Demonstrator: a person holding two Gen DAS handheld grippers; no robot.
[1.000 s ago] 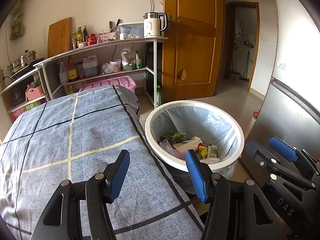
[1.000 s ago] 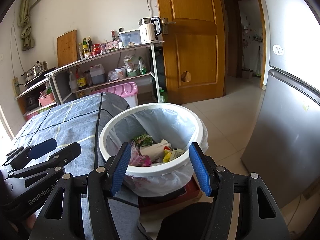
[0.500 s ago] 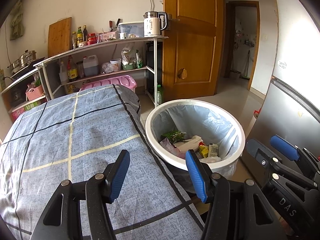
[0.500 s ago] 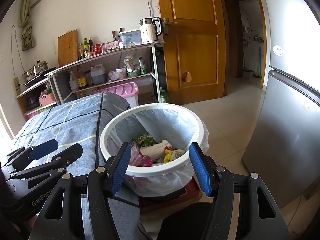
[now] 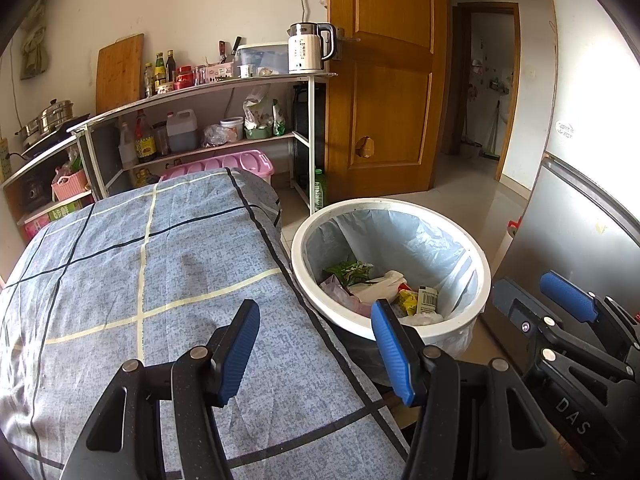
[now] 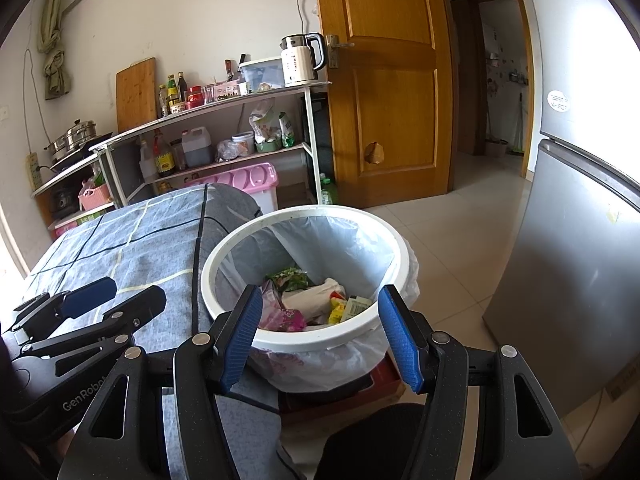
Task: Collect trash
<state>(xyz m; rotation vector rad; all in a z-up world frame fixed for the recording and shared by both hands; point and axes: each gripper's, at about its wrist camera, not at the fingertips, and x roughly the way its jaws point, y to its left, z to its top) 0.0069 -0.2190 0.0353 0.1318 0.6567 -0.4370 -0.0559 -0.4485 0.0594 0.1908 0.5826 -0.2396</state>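
A white trash bin (image 5: pixel 460 332) lined with a pale plastic bag stands beside the table; it also shows in the right wrist view (image 6: pixel 320 334). Inside lie wrappers and packets (image 5: pixel 384 288), also seen in the right wrist view (image 6: pixel 316 300). My left gripper (image 5: pixel 316 350) is open and empty above the table's right edge, left of the bin. My right gripper (image 6: pixel 322 336) is open and empty, held just in front of the bin's near rim. Each gripper shows from the side in the other view: the right one (image 5: pixel 568 304), the left one (image 6: pixel 92 294).
A table under a blue checked cloth (image 5: pixel 140 280) lies left of the bin. A shelf unit (image 5: pixel 208 120) with bottles and a kettle (image 5: pixel 310 52) stands behind. A wooden door (image 5: pixel 384 80) is at the back, a grey fridge (image 6: pixel 580 260) at the right.
Both grippers have drifted very slightly; the bin sits a touch further right in both views. Both stay open and empty.
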